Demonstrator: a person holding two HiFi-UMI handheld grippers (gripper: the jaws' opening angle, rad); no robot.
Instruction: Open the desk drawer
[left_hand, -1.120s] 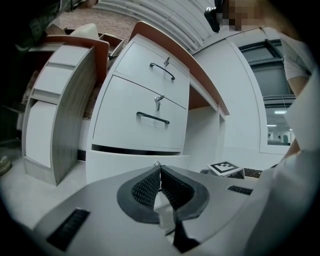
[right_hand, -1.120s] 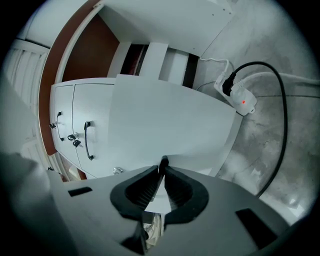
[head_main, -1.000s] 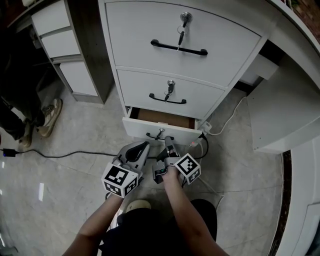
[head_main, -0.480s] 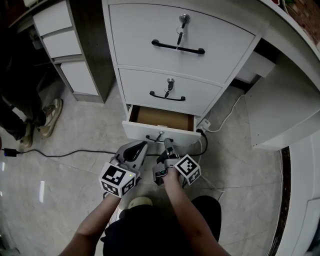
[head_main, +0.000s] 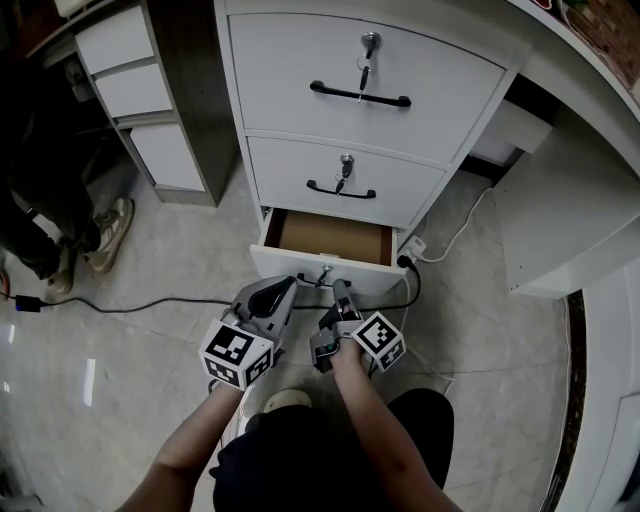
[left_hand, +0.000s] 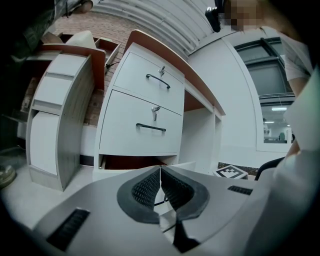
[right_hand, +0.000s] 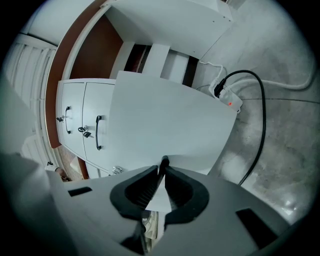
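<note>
The desk's upper drawers (head_main: 290, 60) are white with black handles (head_main: 360, 95). The bottom drawer (head_main: 330, 238), at twelve o'clock from the grippers, is brown inside, and its handle (right_hand: 163, 161) is black. The floor (head_main: 150, 390) is grey marbled tile, with a black cable (head_main: 130, 306) at nine o'clock. The left gripper (left_hand: 160, 171) and right gripper (right_hand: 162, 168) are grey with black ribbed jaws and black-and-white checked cubes (head_main: 238, 355).

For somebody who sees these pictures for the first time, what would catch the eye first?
The white bottom drawer stands partly open, showing a brown inside. The right tongs are shut on its dark handle; the left tongs, shut and empty, hover beside them. Keys hang on the top drawer and the middle drawer above.
</note>
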